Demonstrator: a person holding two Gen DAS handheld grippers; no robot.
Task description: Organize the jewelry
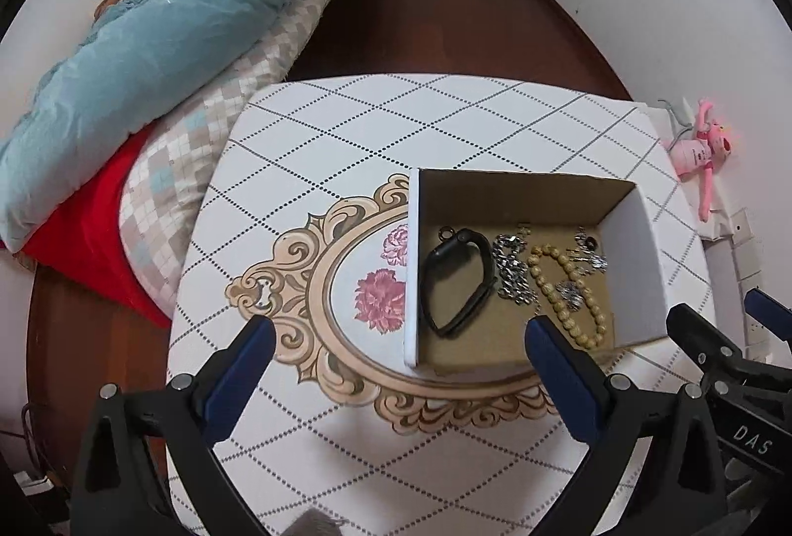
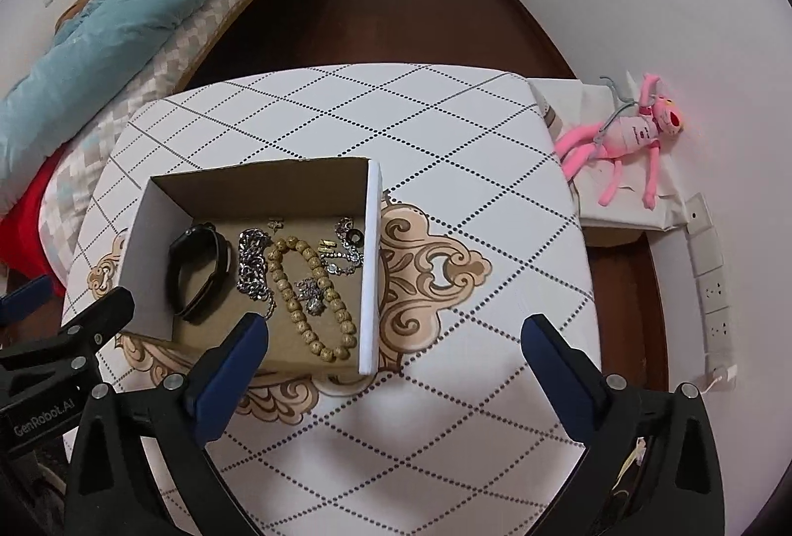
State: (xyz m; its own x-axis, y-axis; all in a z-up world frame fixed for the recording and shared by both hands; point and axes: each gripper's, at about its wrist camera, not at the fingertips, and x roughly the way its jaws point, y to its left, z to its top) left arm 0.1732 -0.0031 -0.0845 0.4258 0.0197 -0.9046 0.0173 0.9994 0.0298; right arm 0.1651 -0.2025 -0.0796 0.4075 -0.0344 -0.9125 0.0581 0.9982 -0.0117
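An open cardboard box (image 1: 633, 268) (image 2: 372, 268) stands on the patterned table (image 1: 376, 140) (image 2: 376, 115). Inside lie a black wristband (image 1: 458, 283) (image 2: 198, 271), a silver chain (image 1: 512, 268) (image 2: 252, 261), a beige bead bracelet (image 1: 569, 288) (image 2: 312, 293) and small silver pieces (image 1: 589, 254) (image 2: 346, 246). My left gripper (image 1: 398, 333) is open and empty, above the table in front of the box's left wall. My right gripper (image 2: 393, 330) is open and empty, in front of the box's right wall. Each gripper shows at the edge of the other's view.
A bed with a blue quilt (image 1: 148, 41) (image 2: 123, 6) and a red cloth (image 1: 94, 234) lies to the left. A pink plush toy (image 1: 703, 150) (image 2: 628, 135) lies on a white surface to the right. Wall sockets (image 2: 713, 288) line the right wall. Dark wood floor surrounds the table.
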